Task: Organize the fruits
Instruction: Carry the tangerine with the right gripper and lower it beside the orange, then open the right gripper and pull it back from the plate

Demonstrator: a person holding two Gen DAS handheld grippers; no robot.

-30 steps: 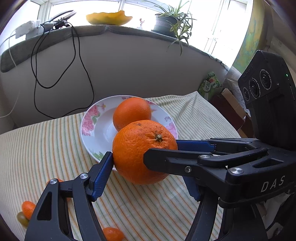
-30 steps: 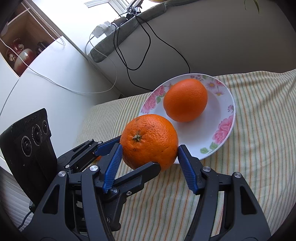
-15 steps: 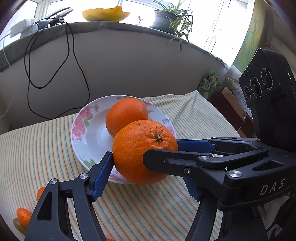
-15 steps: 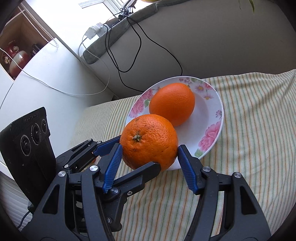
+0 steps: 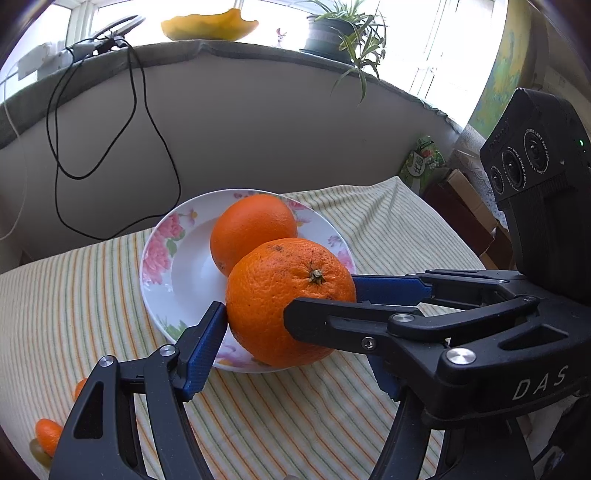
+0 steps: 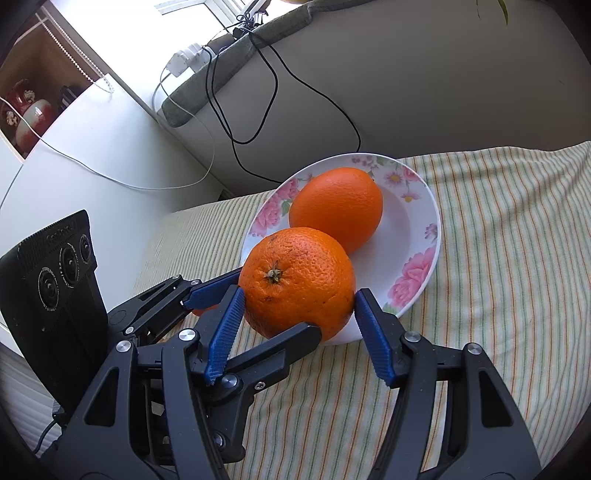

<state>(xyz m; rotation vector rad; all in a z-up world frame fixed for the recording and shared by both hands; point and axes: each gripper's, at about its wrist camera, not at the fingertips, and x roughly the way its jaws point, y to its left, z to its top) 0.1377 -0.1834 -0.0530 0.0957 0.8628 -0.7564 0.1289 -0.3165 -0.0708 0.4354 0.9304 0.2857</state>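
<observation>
Both grippers clamp one large rough orange (image 5: 280,295), also in the right wrist view (image 6: 295,277), and hold it over the near rim of a floral plate (image 5: 162,266), which also shows in the right wrist view (image 6: 424,236). My left gripper (image 5: 291,328) is shut on it; its blue pads press both sides. My right gripper (image 6: 299,306) is shut on it crosswise to the left one. A second, smoother orange (image 5: 251,225) lies on the plate behind it, also in the right wrist view (image 6: 336,206).
The plate sits on a striped tablecloth (image 5: 74,302). Small orange fruits (image 5: 48,435) lie on the cloth at the near left. Black cables (image 5: 110,147) hang down the grey wall behind. A potted plant (image 5: 332,37) and yellow bowl (image 5: 210,24) stand on the sill.
Both grippers have carried the held orange forward over the plate's near rim, closer to the second orange. The plate has shifted in both views as the grippers moved.
</observation>
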